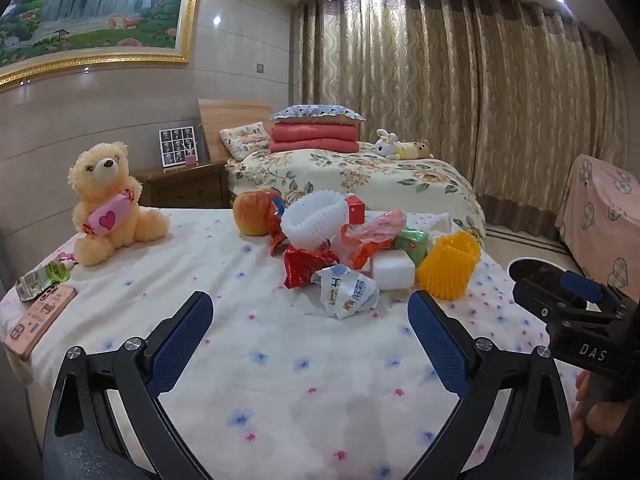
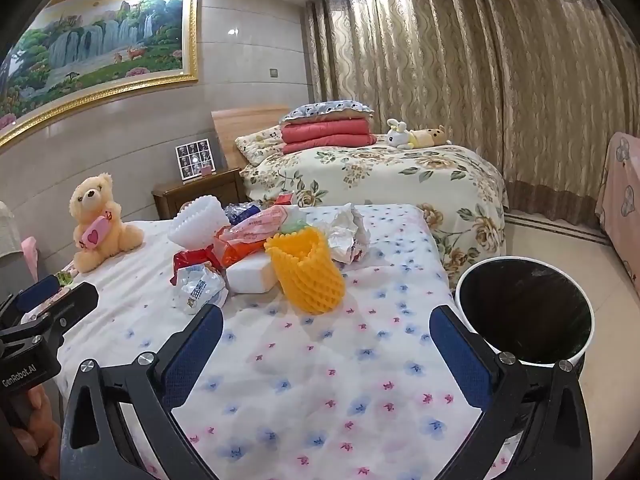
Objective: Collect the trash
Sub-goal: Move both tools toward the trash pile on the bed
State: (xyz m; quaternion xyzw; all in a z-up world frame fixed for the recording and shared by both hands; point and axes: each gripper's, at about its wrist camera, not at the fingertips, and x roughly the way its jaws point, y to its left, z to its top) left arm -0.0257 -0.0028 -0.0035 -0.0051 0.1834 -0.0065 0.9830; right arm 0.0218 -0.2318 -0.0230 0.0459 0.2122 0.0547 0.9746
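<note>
Yellow foam net [image 2: 306,276] is lying mid-frame among wrappers on the bed [image 2: 320,360]; both hand-held grippers, left [image 1: 310,340] and right [image 2: 326,354], are hovering wide open, holding nothing, ready for picking.

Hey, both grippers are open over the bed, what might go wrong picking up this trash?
1. The apple touches the wrappers and may get swept into the bin.
2. The yellow foam net is soft and could slip from the fingers.
3. The bin stands beside the bed, so light wrappers may miss it.
</note>
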